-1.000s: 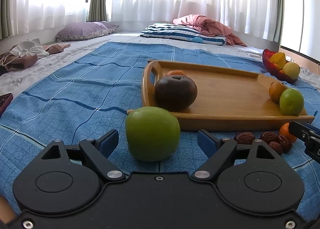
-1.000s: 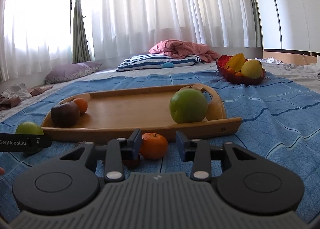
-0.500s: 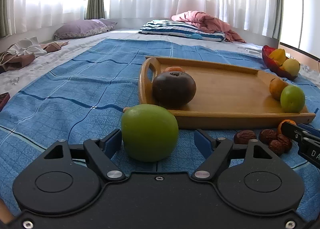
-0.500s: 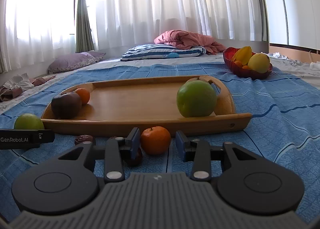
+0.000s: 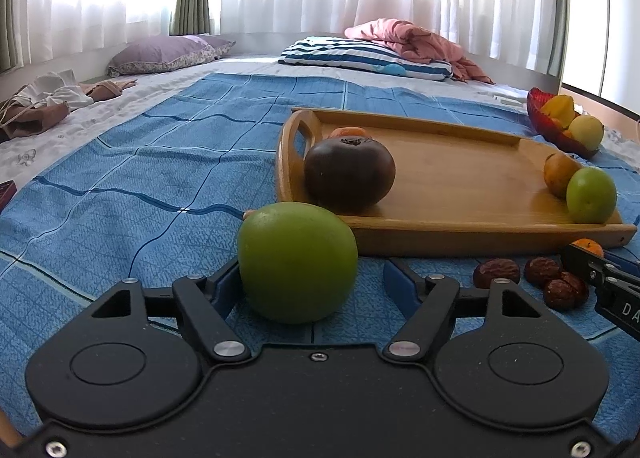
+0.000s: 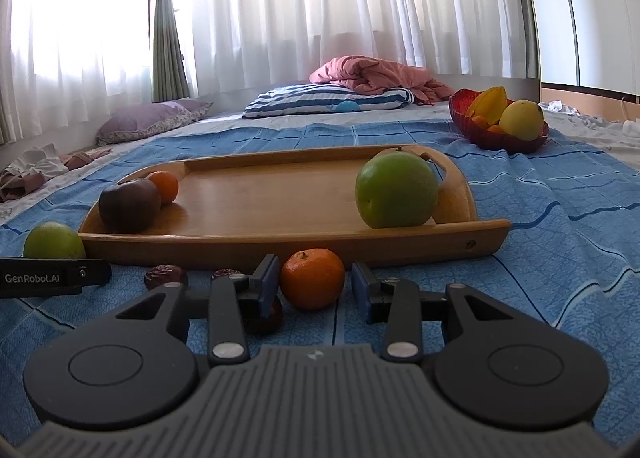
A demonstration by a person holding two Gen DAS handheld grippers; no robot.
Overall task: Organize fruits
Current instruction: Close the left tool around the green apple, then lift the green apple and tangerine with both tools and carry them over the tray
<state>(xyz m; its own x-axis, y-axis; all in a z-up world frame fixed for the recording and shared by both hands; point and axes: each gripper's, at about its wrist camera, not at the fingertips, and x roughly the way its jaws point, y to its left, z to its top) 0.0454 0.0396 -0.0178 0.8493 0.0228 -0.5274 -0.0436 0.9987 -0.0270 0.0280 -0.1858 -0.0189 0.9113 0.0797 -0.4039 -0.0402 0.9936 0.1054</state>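
Left claw (image 5: 310,278) low over the blue bedspread (image 5: 140,185), jaws closing around a green apple (image 5: 297,261); left pad at the apple's side, right pad apart from it; apple on the bedspread just at 6 o'clock of the wooden tray (image 5: 460,177). Right claw (image 6: 314,286) partly open, mandarin (image 6: 312,278) between its pads, gaps either side; not gripped. On the tray: dark fruit (image 6: 129,203) and small orange (image 6: 164,185) at 9 o'clock; second green apple (image 6: 396,193) at 3 o'clock. Dates (image 5: 532,276) on the bedspread between the claws; red fruit bowl (image 6: 500,133) at 1 o'clock, well apart.
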